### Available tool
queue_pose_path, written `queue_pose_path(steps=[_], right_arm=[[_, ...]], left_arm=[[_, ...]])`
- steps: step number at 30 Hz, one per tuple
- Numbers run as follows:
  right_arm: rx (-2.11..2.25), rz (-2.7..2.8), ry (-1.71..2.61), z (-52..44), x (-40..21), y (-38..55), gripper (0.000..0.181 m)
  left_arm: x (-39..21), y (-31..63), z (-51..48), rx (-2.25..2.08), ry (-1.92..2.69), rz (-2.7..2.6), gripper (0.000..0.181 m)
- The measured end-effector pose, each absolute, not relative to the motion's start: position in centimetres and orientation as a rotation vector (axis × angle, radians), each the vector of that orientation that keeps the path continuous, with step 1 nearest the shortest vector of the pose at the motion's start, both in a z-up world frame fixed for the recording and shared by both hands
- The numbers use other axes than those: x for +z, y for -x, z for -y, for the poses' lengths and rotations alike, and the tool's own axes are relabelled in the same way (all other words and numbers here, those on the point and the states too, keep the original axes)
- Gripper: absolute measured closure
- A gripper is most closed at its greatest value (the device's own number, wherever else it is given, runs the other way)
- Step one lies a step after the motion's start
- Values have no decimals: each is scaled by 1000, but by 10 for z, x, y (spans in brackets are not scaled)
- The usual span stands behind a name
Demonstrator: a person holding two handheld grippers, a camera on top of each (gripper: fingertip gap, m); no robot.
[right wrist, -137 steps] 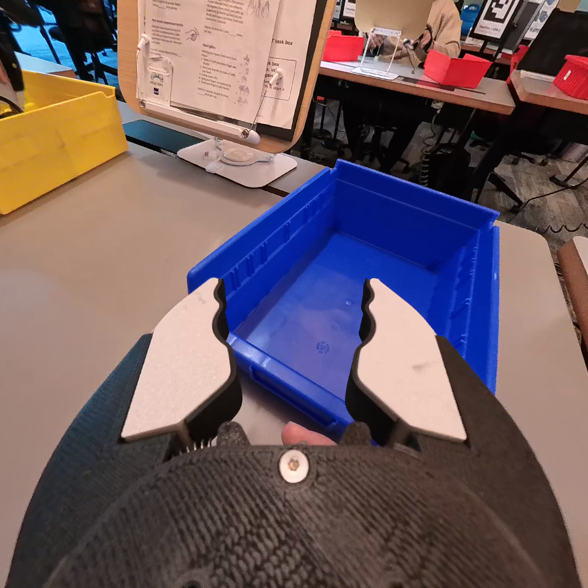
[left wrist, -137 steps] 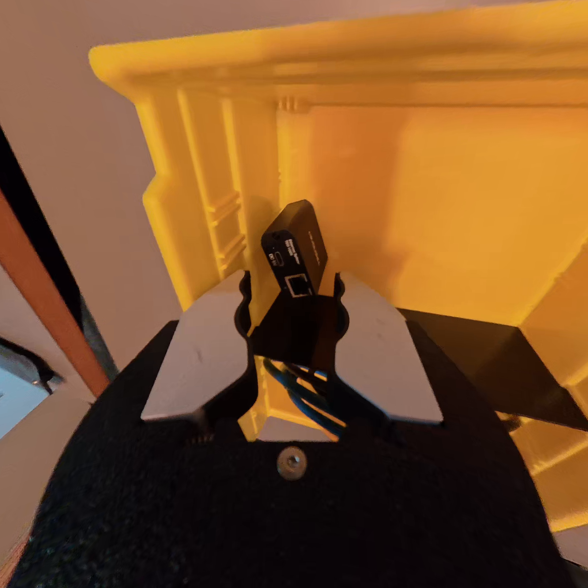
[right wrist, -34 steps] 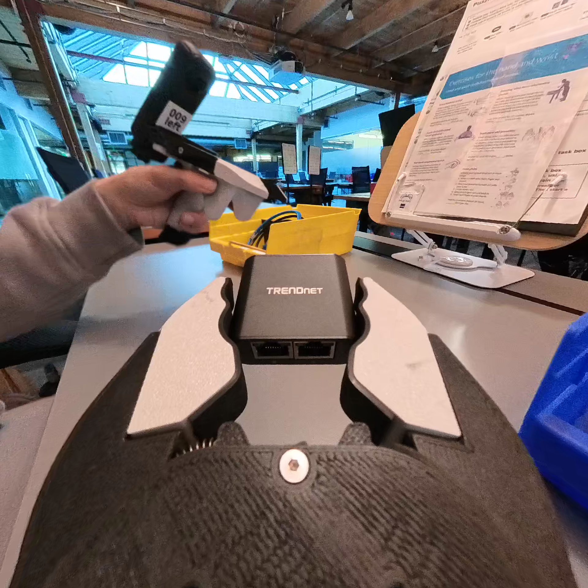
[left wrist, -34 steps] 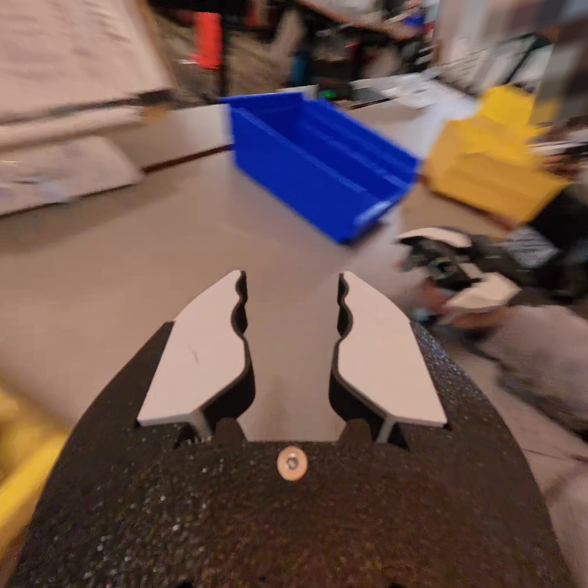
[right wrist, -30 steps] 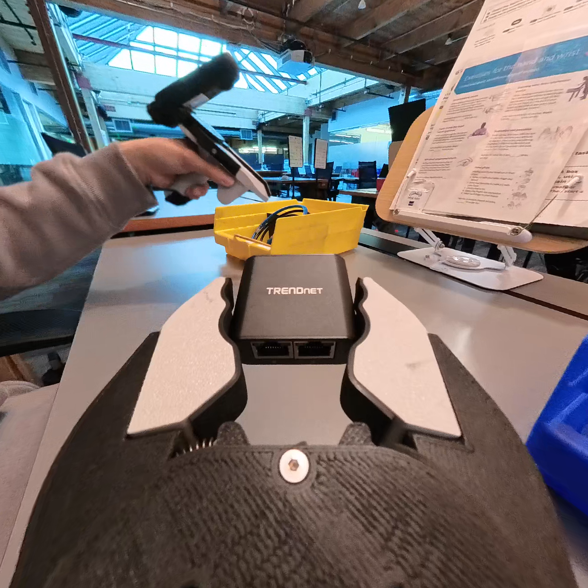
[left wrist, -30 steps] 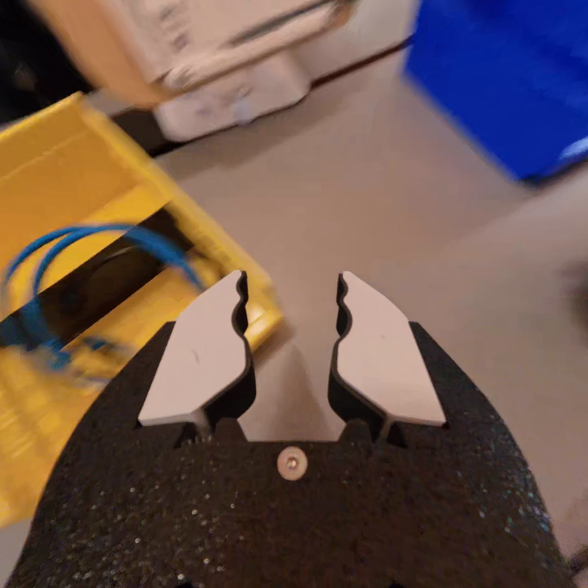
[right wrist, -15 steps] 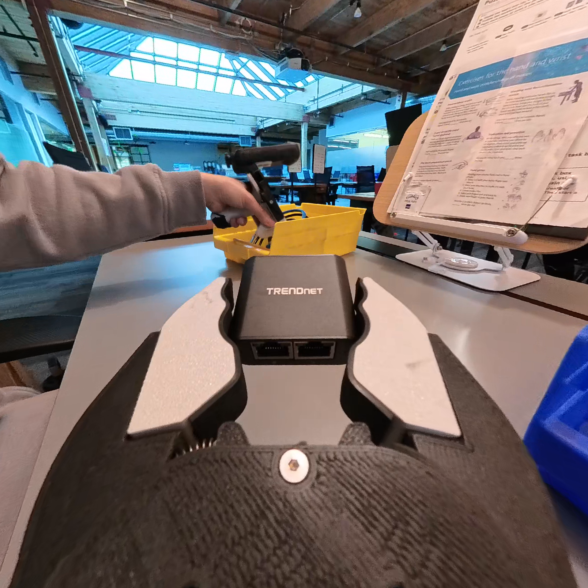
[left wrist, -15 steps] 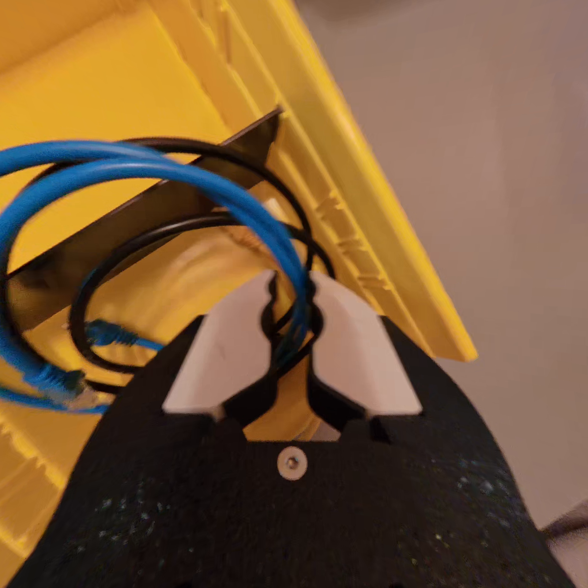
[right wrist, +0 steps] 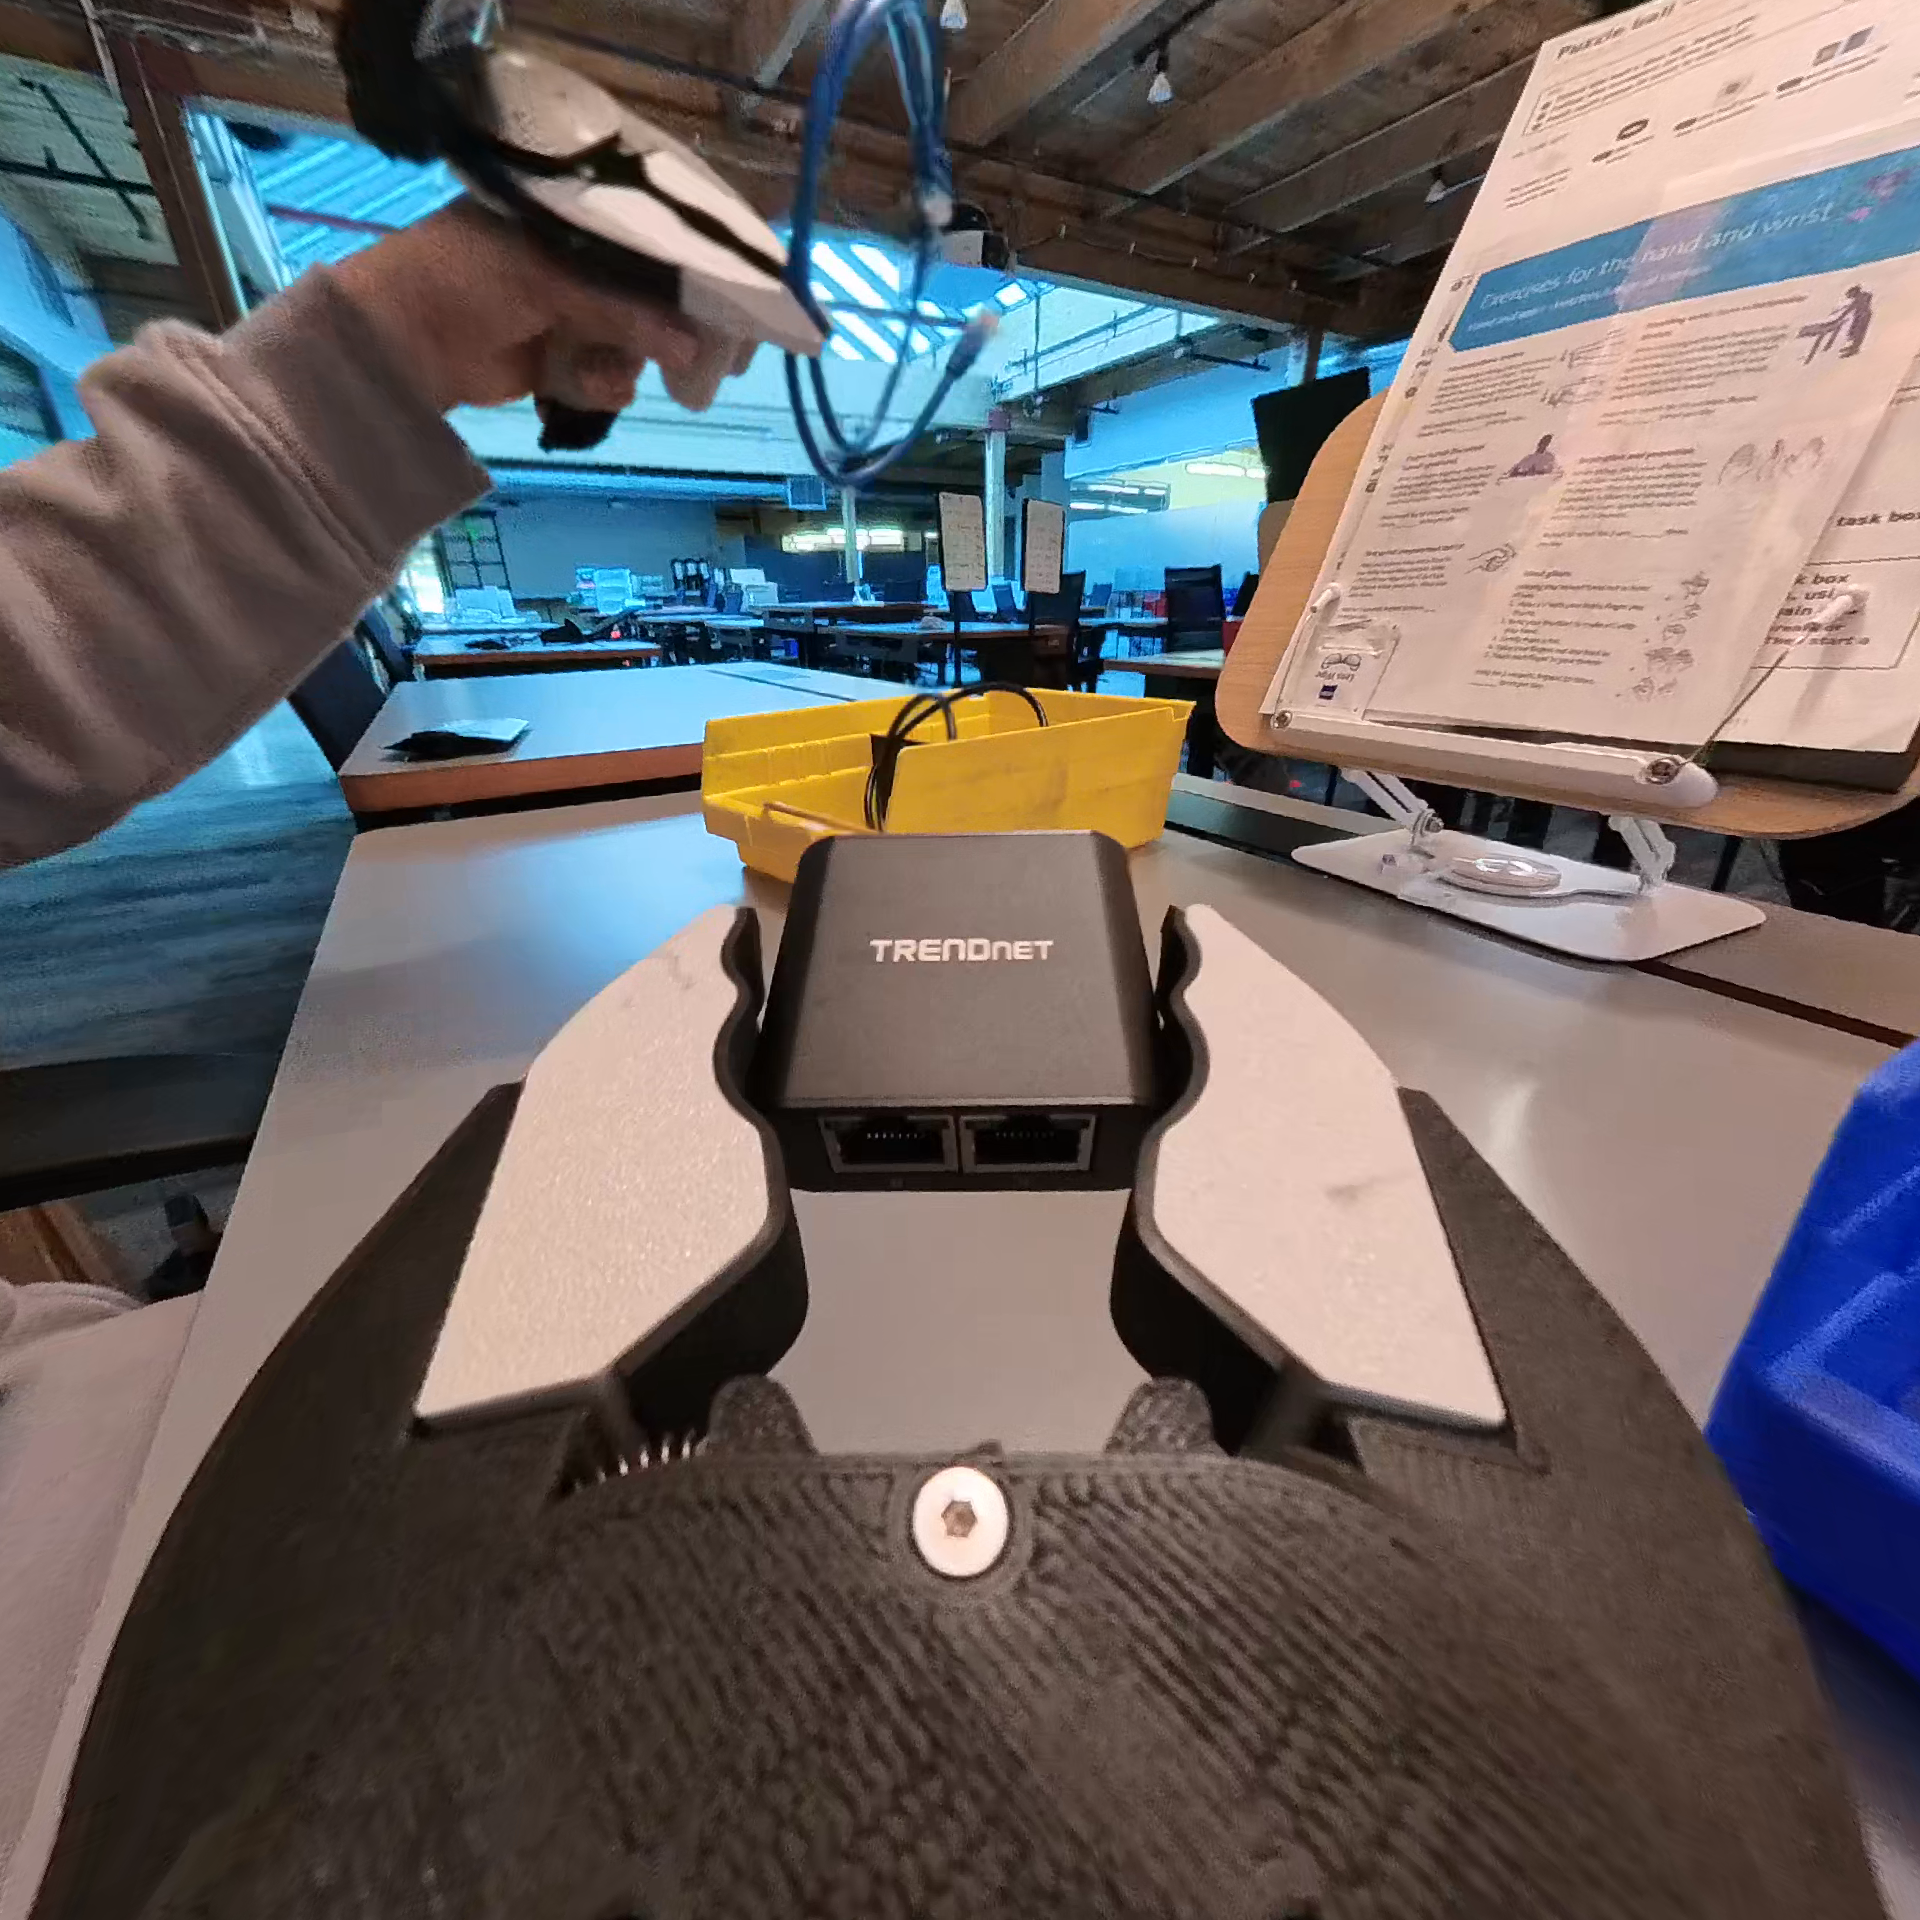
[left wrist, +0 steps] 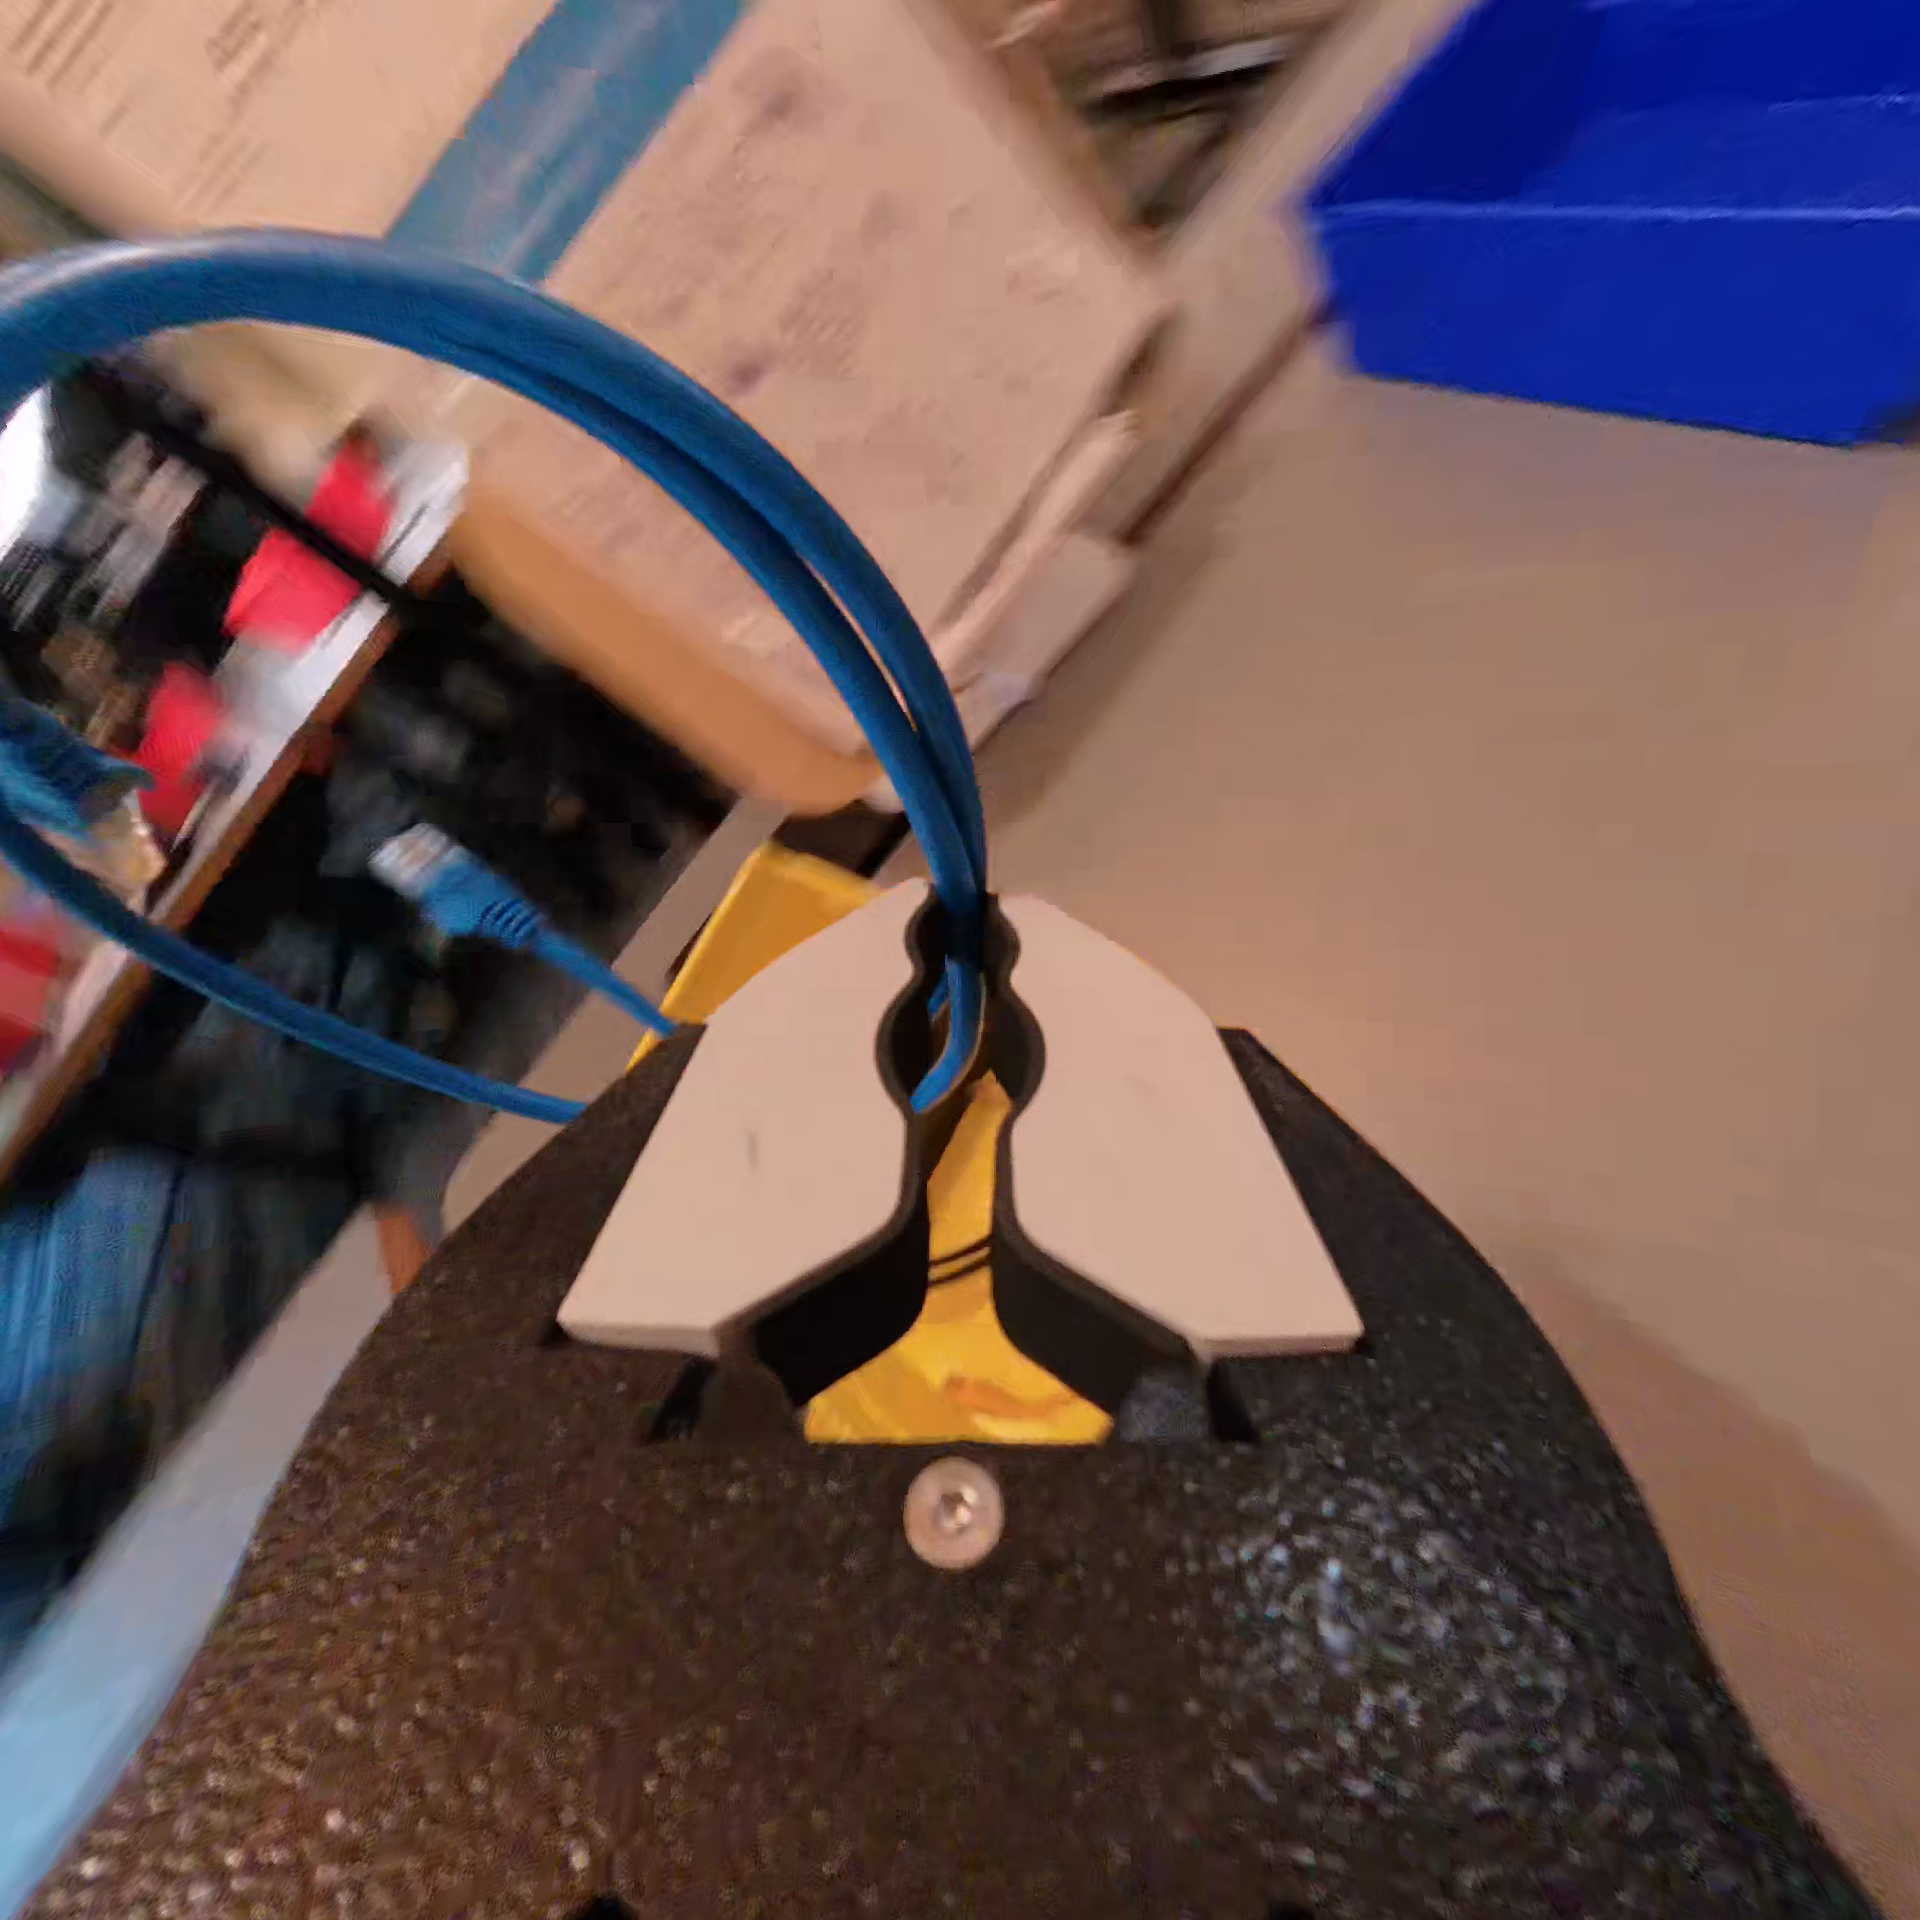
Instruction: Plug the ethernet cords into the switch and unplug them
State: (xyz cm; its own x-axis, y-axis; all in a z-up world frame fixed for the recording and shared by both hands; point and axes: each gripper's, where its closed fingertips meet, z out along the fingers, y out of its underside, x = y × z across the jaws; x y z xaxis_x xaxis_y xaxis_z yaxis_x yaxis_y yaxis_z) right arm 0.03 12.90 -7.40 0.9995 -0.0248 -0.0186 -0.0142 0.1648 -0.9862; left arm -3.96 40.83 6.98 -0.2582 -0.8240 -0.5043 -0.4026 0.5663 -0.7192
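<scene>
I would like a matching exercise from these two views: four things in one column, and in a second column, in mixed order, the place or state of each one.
Things:
1. blue ethernet cord
2. black switch
3. black cord
4. blue bin

Places or states:
A. lies in the yellow bin
B. lifted in the air, pinched by the left gripper
C. stands on the table with nothing visible inside
D. on the table, between the fingers of the right gripper

Pairs: 1-B, 2-D, 3-A, 4-C

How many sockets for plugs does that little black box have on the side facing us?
2. Both sit side by side on the near face of the black box, one left, one right, both empty. Other faces are hidden and may have more.
</scene>
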Motion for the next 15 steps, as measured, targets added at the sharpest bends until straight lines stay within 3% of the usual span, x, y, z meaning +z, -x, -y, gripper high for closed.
queue_pose_path(steps=[1,6,10,15], right_arm=[[0,-41,1388,-127,-72,-1,107],[-75,-126,1367,-103,-70,-18,107],[-142,-164,1367,-76,-71,-25,107],[-145,-172,1360,-68,-70,-27,107]], left_arm=[[64,42,-380,-588,867,-1975,175],[-45,68,-273,-433,327,-2452,176],[-139,86,-241,-310,74,-2576,176],[-183,94,-223,-357,13,-2588,176]])
